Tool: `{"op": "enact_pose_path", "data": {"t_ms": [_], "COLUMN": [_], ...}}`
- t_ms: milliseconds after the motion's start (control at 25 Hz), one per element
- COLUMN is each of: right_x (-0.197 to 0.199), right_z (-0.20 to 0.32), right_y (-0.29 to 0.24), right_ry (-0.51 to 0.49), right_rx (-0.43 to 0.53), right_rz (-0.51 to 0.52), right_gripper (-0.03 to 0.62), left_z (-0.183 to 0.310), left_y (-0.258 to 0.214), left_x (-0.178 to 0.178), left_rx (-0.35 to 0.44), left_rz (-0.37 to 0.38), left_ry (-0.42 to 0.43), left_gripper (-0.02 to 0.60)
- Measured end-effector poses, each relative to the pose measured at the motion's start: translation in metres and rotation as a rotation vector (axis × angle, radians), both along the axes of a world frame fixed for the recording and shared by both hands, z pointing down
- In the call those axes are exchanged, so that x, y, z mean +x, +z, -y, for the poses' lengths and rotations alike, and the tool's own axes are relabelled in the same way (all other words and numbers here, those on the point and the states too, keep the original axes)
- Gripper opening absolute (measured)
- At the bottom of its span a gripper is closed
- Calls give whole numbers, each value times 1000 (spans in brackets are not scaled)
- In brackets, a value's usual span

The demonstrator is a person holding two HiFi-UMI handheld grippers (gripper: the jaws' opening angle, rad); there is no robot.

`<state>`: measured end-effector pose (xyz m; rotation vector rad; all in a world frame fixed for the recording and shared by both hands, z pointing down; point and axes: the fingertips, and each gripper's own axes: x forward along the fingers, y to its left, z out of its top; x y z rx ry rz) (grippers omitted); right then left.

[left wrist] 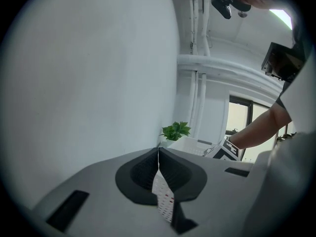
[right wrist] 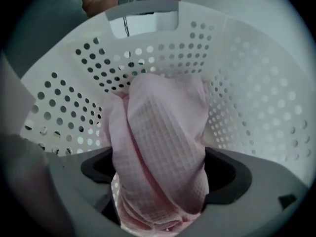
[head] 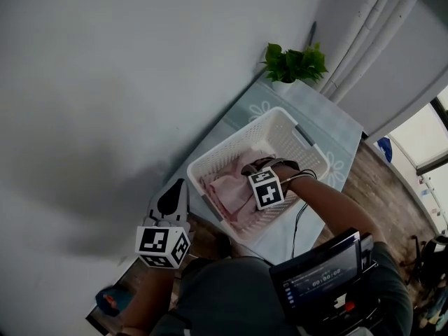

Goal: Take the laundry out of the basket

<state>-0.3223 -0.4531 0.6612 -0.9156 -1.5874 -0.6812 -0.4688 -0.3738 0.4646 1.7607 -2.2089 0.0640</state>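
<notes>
Right gripper (right wrist: 162, 184): jaws spread wide and pointing steeply down into the basket (head: 231, 144). The pink cloth (right wrist: 158, 127) bulges up between them but is not squeezed.
Left gripper (left wrist: 158, 154): jaws closed tip to tip with nothing in them. It is outside the basket, just beside its near corner.
Pink cloth: waffle weave, bunched on the basket floor against the holed side.
Basket: white, with holes in its sides and a handle slot at the end. It stands on the table (head: 318, 114).
Plant (head: 294, 63): green, at the table's far corner, by the wall (head: 105, 82).
</notes>
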Motion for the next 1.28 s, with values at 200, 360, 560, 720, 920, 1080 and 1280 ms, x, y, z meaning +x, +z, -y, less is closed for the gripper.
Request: {"op": "enact_pose_path", "data": {"t_ms": [200, 360, 560, 720, 920, 1080, 1280], "right_x": [4, 5, 7, 4, 9, 7, 4], "right_z": [-2, -3, -16, -9, -23, -24, -26], "right_y": [33, 51, 55, 60, 54, 53, 38], "right_ry": [-33, -16, -40, -20, 17, 35, 66], "right_rx": [13, -11, 22, 29, 26, 18, 14], "right_rz": [-80, -121, -157, -147, -142, -116, -70], "right_gripper": [518, 518, 518, 504, 365, 326, 272], "left_z": [0, 0, -14, -5, -10, -7, -15], "left_y": [2, 6, 2, 8, 5, 3, -9], "left_x": [-5, -11, -14, -23, -22, -23, -24], "left_rx": [-13, -14, -7, -10, -5, 6, 14], "left_rz": [-8, -17, -18, -23, -27, -15, -1], "left_ry": [-6, -15, -35, -46, -44, -31, -38], "left_gripper": [11, 11, 11, 11, 11, 11, 11]}}
